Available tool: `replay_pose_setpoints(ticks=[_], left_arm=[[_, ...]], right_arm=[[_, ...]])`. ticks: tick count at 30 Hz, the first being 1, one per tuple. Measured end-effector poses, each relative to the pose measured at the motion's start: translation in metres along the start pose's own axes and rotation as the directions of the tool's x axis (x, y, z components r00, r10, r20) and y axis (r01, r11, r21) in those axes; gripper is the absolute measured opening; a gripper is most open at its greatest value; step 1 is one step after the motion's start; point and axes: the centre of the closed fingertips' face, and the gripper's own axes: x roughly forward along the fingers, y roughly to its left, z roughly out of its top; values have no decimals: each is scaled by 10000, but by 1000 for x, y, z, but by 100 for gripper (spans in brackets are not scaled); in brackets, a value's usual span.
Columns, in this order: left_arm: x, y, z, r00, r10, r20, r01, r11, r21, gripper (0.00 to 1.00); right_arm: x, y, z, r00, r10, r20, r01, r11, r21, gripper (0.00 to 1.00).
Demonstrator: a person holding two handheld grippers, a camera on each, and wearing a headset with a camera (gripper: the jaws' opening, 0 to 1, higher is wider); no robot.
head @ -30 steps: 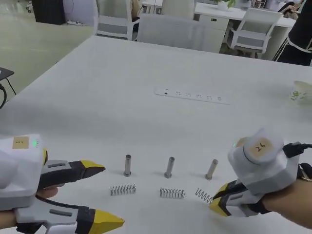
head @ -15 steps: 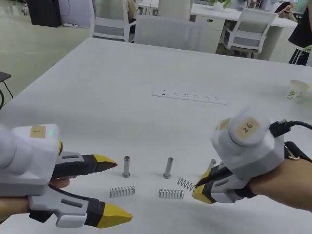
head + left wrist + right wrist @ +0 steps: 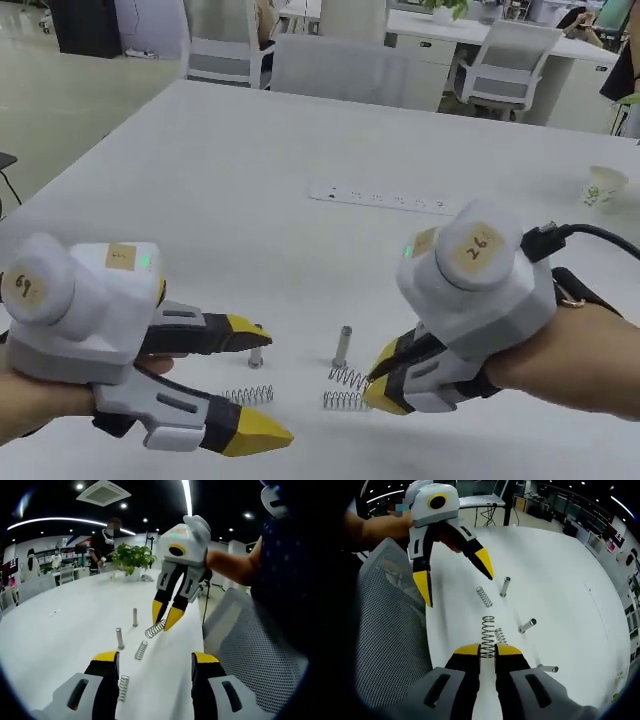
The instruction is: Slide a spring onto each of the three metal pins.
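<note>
My right gripper (image 3: 378, 393) (image 3: 487, 651) is shut on one end of a spring (image 3: 347, 376) (image 3: 488, 632), which it holds just above the table. The spring's free end points toward the middle pin (image 3: 343, 346) (image 3: 527, 625). A second spring (image 3: 343, 401) (image 3: 500, 637) lies below it and a third spring (image 3: 248, 396) (image 3: 483, 596) lies further left. My left gripper (image 3: 258, 385) (image 3: 155, 660) is open around the third spring. Its upper finger (image 3: 215, 333) partly covers the left pin (image 3: 256, 357) (image 3: 505, 586). The right pin (image 3: 547, 668) lies close under my right gripper.
A white power strip (image 3: 385, 199) lies across the middle of the table (image 3: 230, 180). At the far right edge stands a paper cup (image 3: 606, 187). Office chairs (image 3: 340, 65) and desks line the far side. A mesh chair back (image 3: 390, 630) sits close to the near edge.
My right gripper has lifted the right-hand spring off the table and carried it left toward the middle pin. My left gripper has moved in toward the left spring, still open.
</note>
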Motion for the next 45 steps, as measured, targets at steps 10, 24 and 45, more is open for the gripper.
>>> replay_pose_setpoints(ticks=[10,24,45], left_arm=[[7,-9,8,9992,-405,63,403,9988,290,45],[16,-18,16,9970,-774,92,763,9935,845,31],[17,-24,16,9938,-1085,223,1046,9855,1333,6]], right_arm=[[-2,12,11,9996,283,93,-276,9972,-701,8],[-6,23,17,9982,591,100,-571,9885,-1399,8],[-6,32,18,9949,1011,-19,-995,9752,-1977,8]])
